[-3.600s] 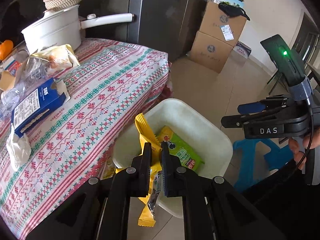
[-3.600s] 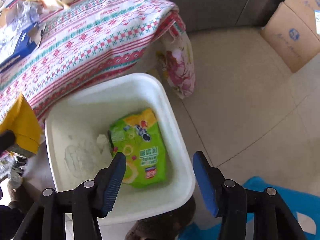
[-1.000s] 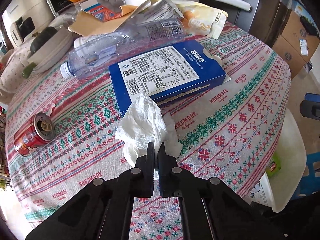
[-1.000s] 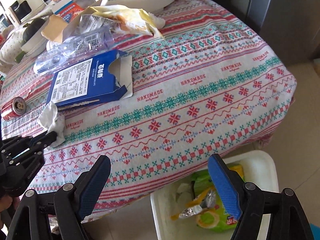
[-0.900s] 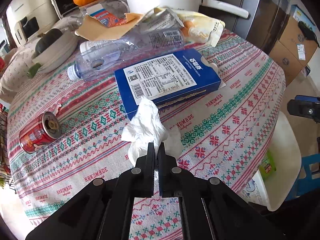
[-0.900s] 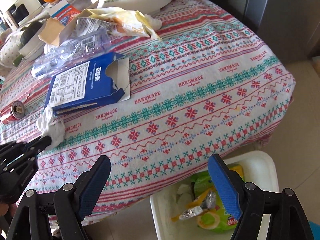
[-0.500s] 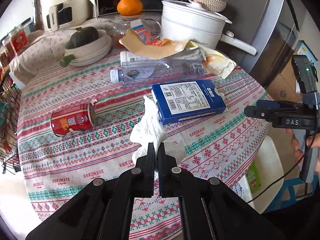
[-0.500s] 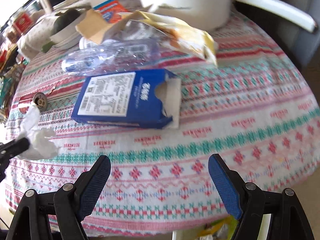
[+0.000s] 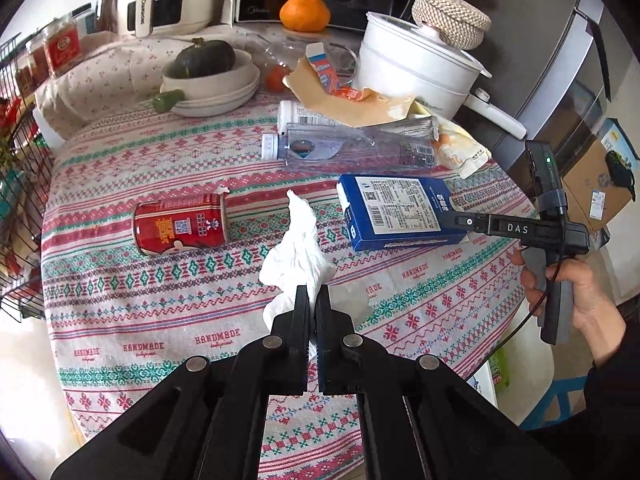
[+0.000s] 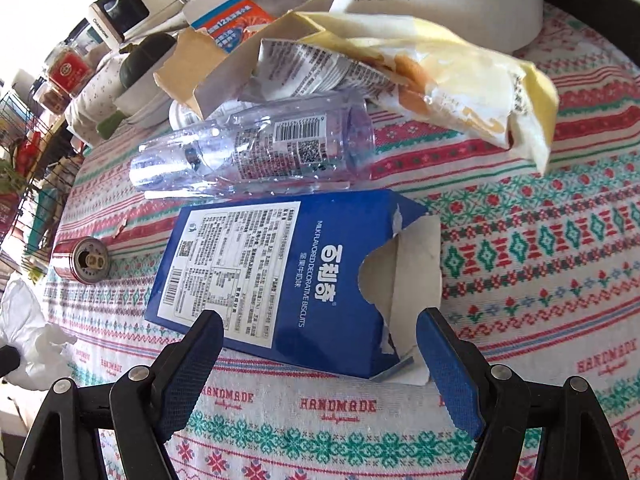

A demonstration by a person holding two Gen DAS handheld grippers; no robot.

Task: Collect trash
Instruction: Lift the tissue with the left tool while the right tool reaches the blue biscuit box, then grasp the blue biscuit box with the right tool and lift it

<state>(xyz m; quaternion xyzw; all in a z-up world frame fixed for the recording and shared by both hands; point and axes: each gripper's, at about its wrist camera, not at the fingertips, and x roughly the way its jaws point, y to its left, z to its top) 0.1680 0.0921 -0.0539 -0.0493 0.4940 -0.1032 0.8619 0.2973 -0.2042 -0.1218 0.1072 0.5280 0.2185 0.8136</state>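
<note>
My left gripper (image 9: 312,294) is shut on a crumpled white tissue (image 9: 298,246), lifted above the patterned tablecloth (image 9: 160,320); the tissue (image 10: 24,340) also shows at the left edge of the right wrist view. My right gripper (image 10: 318,332) stands open just over the near end of a flat blue biscuit box (image 10: 288,272), its pads on either side and apart from it. In the left wrist view the right gripper (image 9: 460,220) reaches over the blue box (image 9: 396,210). A red can (image 9: 180,224), a clear plastic bottle (image 10: 256,148) and a yellow wrapper (image 10: 460,80) lie on the table.
A white pot (image 9: 416,68), a bowl with a green squash (image 9: 208,76), an orange (image 9: 304,14) and torn cardboard (image 9: 352,100) crowd the table's far side. The white bin's edge (image 9: 486,376) peeks below the table at the right. A wire rack (image 9: 20,200) stands left.
The left gripper has risen and drawn back with the tissue. The right gripper swung from over the bin towards the table and came down close to the blue box.
</note>
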